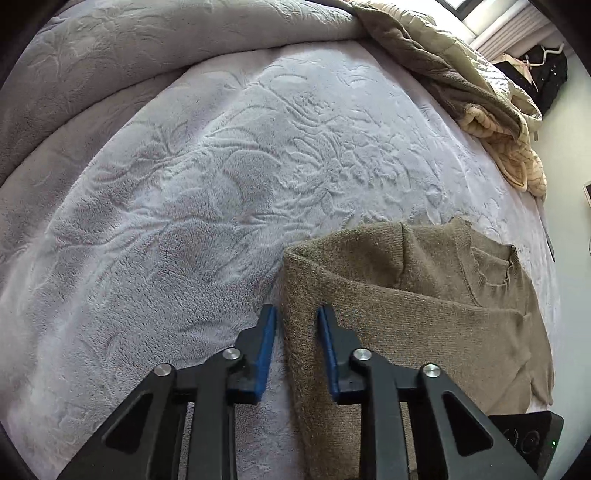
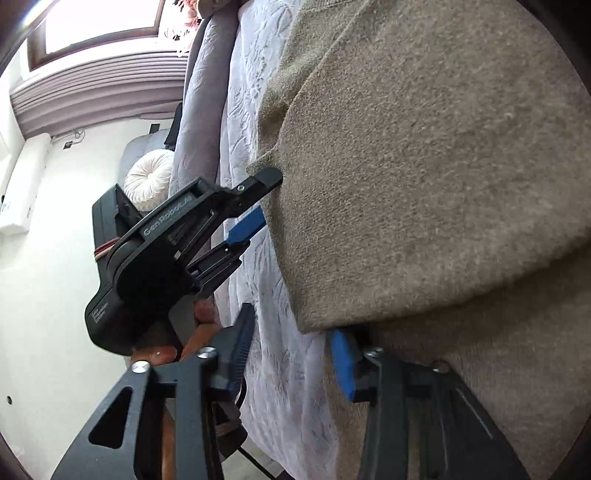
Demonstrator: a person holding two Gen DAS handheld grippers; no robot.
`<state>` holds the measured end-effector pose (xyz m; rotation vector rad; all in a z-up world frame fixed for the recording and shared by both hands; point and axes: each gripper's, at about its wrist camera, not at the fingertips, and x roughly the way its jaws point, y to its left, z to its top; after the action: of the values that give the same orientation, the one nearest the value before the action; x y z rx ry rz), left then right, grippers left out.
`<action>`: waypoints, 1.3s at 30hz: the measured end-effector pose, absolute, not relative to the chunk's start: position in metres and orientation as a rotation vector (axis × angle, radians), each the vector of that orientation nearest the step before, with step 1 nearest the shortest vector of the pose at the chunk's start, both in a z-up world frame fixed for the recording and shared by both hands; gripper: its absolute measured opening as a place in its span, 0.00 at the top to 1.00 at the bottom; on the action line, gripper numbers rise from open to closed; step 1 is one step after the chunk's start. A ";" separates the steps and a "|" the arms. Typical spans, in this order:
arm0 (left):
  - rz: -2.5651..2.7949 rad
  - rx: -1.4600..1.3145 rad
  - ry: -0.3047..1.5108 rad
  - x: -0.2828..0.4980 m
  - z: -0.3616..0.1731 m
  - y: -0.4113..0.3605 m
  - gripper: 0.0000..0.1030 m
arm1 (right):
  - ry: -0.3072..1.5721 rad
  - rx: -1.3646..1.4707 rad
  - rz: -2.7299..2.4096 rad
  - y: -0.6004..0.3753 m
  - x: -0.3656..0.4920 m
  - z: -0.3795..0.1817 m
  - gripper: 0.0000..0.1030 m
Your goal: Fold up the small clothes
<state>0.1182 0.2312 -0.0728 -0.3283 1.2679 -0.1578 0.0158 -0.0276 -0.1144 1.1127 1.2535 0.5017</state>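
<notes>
Straddling the sweater's [image 1: 406, 314] folded edge at 5 o'clock on the blanket [image 1: 184, 221], the left gripper [image 1: 297, 332] — jaws narrow, not pinching — may catch one layer only, while the right gripper [image 2: 291, 343] gapes empty.

Soft daylight from a glaring window [image 2: 99, 22]; strong fisheye bending, dark corners, slight nearby blur.

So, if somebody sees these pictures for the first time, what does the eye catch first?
First the brown knit sweater, partly folded on the pale embossed blanket, at the lower right of the left wrist view. Then the left gripper, its blue pads on either side of the sweater's folded edge. A crumpled beige quilt lies top right.
</notes>
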 end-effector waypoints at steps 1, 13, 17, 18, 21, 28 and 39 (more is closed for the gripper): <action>-0.162 -0.307 1.257 0.118 -0.070 0.231 0.88 | 1.271 1.124 0.496 -0.025 0.018 -0.119 0.94; -0.082 -0.193 1.181 0.102 -0.060 0.237 0.88 | 1.344 0.962 0.540 -0.013 0.014 -0.126 0.85; -0.008 -0.105 1.179 0.084 -0.053 0.233 0.88 | 1.348 0.912 0.550 -0.037 0.002 -0.105 0.56; -0.007 -0.109 1.177 0.079 -0.052 0.232 0.88 | 1.346 0.915 0.544 -0.045 -0.002 -0.101 0.56; -0.001 -0.120 1.172 0.064 -0.048 0.228 0.88 | 1.335 0.879 0.489 -0.072 0.006 -0.079 0.56; 0.078 -0.111 1.152 0.036 -0.036 0.213 0.00 | 1.211 0.889 0.202 -0.200 0.002 -0.054 0.56; 0.035 -0.045 1.180 0.031 -0.029 0.151 0.00 | 1.066 1.008 -0.139 -0.318 0.013 -0.062 0.94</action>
<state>0.0314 0.1512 -0.0288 -0.0446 1.1796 0.0352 0.0134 -0.3181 -0.0622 1.0085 1.0663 -0.1390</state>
